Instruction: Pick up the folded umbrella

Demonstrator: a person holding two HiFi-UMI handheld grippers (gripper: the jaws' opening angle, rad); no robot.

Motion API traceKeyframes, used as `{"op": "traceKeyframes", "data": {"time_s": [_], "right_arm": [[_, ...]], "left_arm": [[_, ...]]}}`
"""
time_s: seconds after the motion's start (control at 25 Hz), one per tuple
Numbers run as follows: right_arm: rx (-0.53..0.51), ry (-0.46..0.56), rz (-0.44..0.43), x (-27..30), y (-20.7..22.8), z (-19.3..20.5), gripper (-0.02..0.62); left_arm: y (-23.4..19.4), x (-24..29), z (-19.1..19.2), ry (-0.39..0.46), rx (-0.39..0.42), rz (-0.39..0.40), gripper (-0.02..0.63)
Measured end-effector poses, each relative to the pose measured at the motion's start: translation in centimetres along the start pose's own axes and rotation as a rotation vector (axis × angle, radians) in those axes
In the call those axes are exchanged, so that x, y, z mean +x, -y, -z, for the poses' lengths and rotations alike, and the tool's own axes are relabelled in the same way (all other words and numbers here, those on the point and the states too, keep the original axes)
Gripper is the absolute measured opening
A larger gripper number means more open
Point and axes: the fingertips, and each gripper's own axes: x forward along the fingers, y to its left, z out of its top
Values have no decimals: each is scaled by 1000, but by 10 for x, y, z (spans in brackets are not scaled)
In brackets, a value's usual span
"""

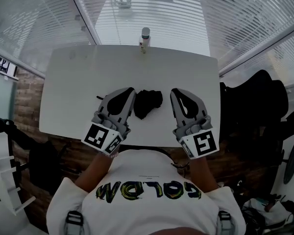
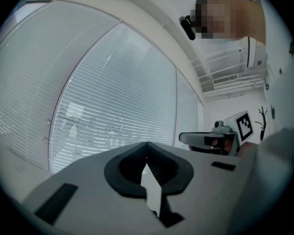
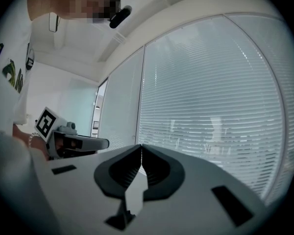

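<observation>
The white table [image 1: 78, 82] fills the space in front of you, and both of your grippers hang level above its near half. Your left gripper [image 1: 130, 89] and your right gripper [image 1: 175, 91] flank the target. Each has its jaws pressed together tip to tip, with nothing between them, as each gripper's own view shows against the window blinds. The folded umbrella [image 1: 147, 103], a dark crumpled bundle, lies on the table between the two, just beside each. A small bottle [image 1: 145, 39] stands at the far edge, well clear. You're at the approach step, with no grasp begun. Next, I'd say pick one gripper, spread its jaws, tip it down over the bundle and close on the bulk.
</observation>
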Motion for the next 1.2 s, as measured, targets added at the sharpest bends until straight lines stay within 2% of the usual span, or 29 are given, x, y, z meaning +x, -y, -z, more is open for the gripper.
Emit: {"op": "traceKeyframes", "data": {"time_s": [0.24,0.44,0.6,0.8,0.96,1.2], "right_arm": [[-9,-2,7,21,-4,-9,14],[-26,-74,-107,49,-23,19,15],[-66,-207,-193,73,-42,62,22],[-188,-392,-340,101,-72,117,102],[-266,-516,-426,116,-88,156,171],[-350,-688,-573,134,-113,213,256]], "left_arm": [[-15,1,-13,5,12,36,11],[-34,-2,-18,10,12,23,11],[-43,-8,-15,-3,2,22,11],[-50,-9,-18,1,5,27,11],[-53,-14,-18,6,3,22,11],[-58,-19,-18,10,-5,12,11]]}}
